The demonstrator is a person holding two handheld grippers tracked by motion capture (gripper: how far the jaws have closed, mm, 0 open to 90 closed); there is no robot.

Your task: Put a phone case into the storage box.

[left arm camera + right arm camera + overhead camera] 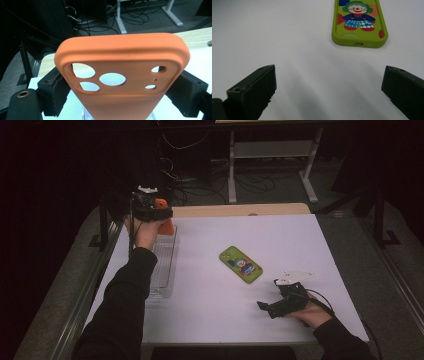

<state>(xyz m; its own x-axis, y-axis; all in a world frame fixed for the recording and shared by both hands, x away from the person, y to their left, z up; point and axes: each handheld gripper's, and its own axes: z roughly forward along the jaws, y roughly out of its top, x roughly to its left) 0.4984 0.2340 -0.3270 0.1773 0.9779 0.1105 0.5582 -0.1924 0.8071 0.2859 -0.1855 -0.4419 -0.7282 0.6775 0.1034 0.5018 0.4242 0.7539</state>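
A plain orange phone case [120,100] is seen; a green phone case [359,22] is printed with a colourful clown; the surface [280,240] is white

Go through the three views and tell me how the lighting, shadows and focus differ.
High view: dim, with the room behind nearly black and only the white table lit. Left gripper view: bright and sharp on the orange phone case, which casts a soft shade inside its rim. Right gripper view: the green phone case is crisp, the near fingers are dark and slightly soft, and faint shadows lie on the white surface.
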